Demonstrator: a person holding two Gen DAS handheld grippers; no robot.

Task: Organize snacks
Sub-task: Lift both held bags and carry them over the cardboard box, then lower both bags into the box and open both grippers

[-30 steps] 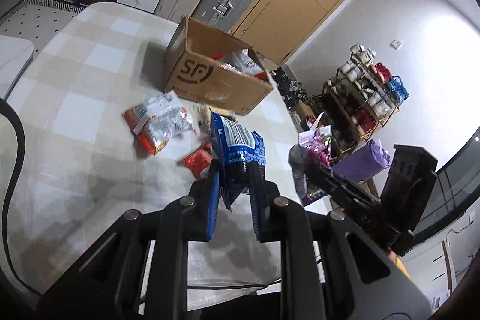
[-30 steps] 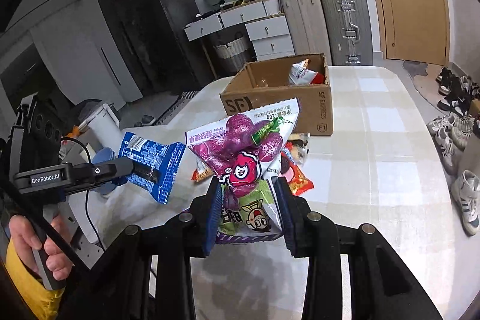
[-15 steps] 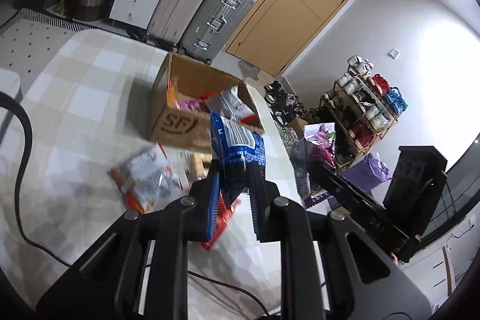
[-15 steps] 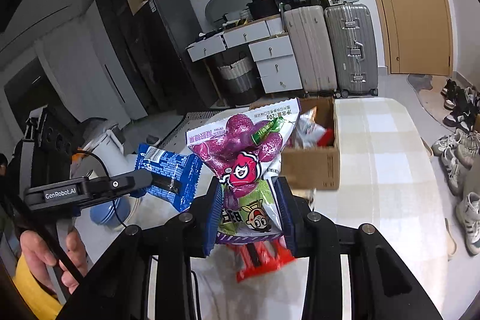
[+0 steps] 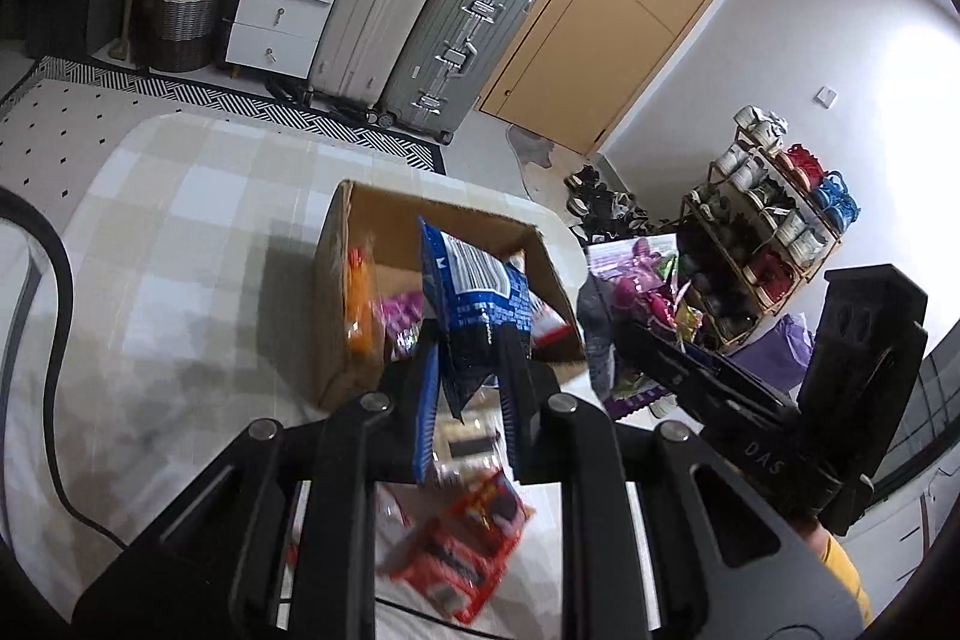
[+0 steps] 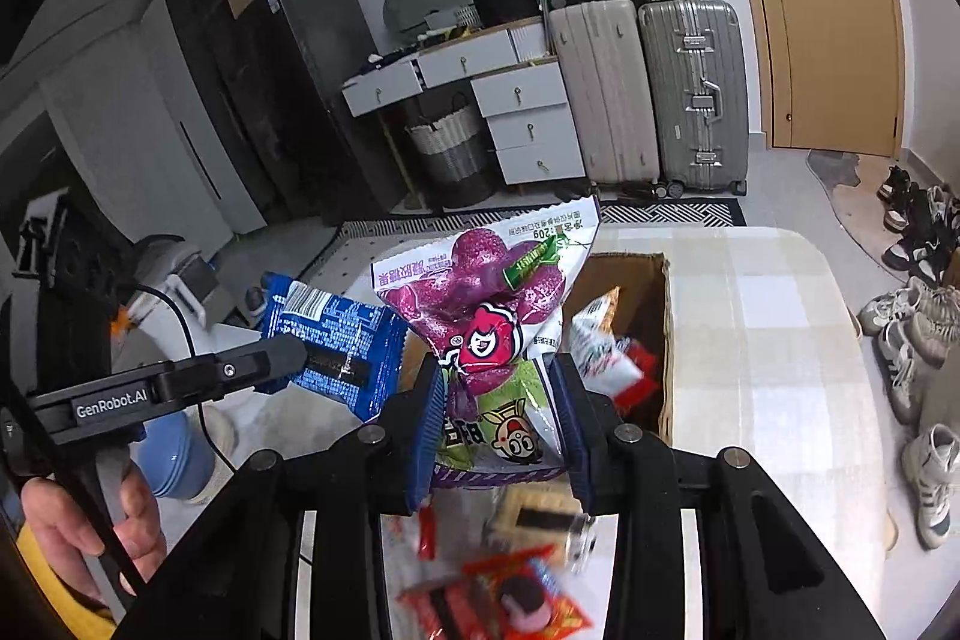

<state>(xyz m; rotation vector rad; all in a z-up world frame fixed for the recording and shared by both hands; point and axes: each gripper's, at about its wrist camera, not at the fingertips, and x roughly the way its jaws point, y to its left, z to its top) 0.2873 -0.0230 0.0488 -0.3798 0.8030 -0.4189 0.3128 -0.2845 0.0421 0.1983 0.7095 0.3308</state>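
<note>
As bags hang over box (image 5: pixel 336 280), rim clear.

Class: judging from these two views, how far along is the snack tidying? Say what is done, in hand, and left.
Done: several packets already lie in the box. In hand: the left gripper is shut on a blue packet, the right gripper on a purple packet, both near the box. Left: a red packet and other snacks on the table.
</note>
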